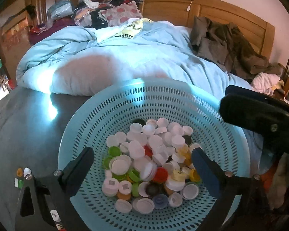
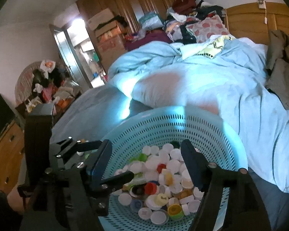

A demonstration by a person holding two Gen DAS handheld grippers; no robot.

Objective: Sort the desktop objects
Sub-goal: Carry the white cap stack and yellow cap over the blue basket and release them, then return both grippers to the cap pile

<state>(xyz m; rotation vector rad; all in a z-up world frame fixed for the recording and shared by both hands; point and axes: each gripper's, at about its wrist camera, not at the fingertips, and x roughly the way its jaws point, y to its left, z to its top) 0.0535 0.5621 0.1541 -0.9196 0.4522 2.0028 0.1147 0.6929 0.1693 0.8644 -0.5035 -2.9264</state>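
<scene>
A pale blue perforated basket (image 1: 125,104) sits at the near edge of a grey-sheeted bed (image 1: 19,125), its bottom heaped with plastic bottle caps (image 1: 150,154): mostly white, with green, red, yellow, orange and a few dark ones among them. Several white caps carry small square printed labels, too small to read. The left gripper (image 1: 142,163) hangs over the pile with its jaws spread wide and nothing between them; the right gripper (image 2: 146,159) is poised over the same heap, jaws roughly half open and empty. Only the left wrist view shows four loose caps (image 1: 22,177) lying on the sheet left of the basket. Only the right wrist view shows the doorway (image 2: 77,53), stacked cardboard boxes (image 2: 107,32) and a wooden drawer unit (image 2: 5,154) at far left.
</scene>
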